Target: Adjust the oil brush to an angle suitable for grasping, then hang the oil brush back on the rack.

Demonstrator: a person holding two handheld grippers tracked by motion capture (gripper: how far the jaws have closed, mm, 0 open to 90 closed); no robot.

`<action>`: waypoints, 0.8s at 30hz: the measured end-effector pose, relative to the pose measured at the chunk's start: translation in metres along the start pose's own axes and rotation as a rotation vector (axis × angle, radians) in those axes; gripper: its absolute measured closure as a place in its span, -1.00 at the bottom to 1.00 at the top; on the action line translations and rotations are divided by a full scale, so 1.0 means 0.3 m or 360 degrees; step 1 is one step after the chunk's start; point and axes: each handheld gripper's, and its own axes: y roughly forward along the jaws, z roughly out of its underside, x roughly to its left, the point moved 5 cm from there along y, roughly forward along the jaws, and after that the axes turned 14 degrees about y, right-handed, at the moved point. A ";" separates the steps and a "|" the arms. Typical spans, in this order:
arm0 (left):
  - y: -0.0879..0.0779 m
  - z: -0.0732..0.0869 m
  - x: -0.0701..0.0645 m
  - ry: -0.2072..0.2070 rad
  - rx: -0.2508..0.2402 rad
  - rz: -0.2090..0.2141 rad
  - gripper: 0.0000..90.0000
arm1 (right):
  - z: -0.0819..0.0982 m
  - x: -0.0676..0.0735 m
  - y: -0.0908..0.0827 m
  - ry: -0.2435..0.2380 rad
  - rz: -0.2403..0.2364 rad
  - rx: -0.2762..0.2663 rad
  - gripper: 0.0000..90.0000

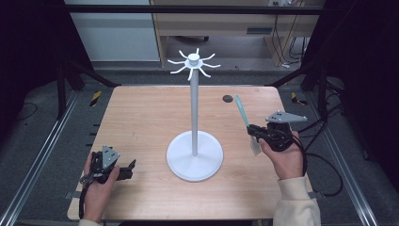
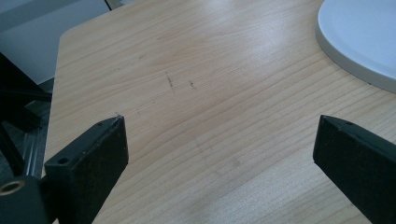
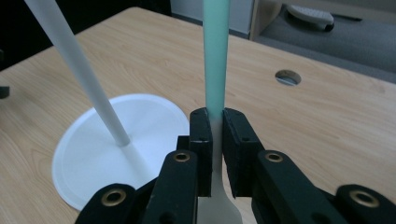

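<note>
1. The right gripper's (image 1: 254, 131) fingers (image 3: 201, 140) are clamped on the spatula (image 3: 217, 70), held above the counter (image 1: 141, 122), handle up, beside the hook stand (image 1: 194, 113).
2. Left gripper (image 1: 127, 169): fingers (image 2: 88, 158) spread wide, nothing between them.
3. The spatula looks light and slim, its blade likely flexible; gripping the neck seems steadiest.
4. The wooden counter is smooth, with dark framing around.

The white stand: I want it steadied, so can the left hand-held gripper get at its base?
Probably yes: the left hand-held gripper is open, with bare table between it and the stand's base.
</note>
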 end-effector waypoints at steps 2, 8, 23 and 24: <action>0.001 0.000 0.000 0.0000 0.0001 0.0000 -0.94 | -0.014 0.016 -0.013 0.0001 -0.0020 -0.0038 0.84; 0.003 0.000 -0.002 0.0003 0.0005 0.0002 -0.94 | -0.038 0.047 -0.038 -0.0009 -0.0057 -0.0097 0.84; 0.005 -0.006 -0.001 0.0011 -0.0001 0.0000 -0.94 | -0.077 0.085 -0.092 0.0013 -0.0122 -0.0230 0.84; 0.006 -0.006 -0.001 0.0011 -0.0001 -0.0001 -0.94 | -0.079 0.088 -0.095 0.0010 -0.0128 -0.0236 0.84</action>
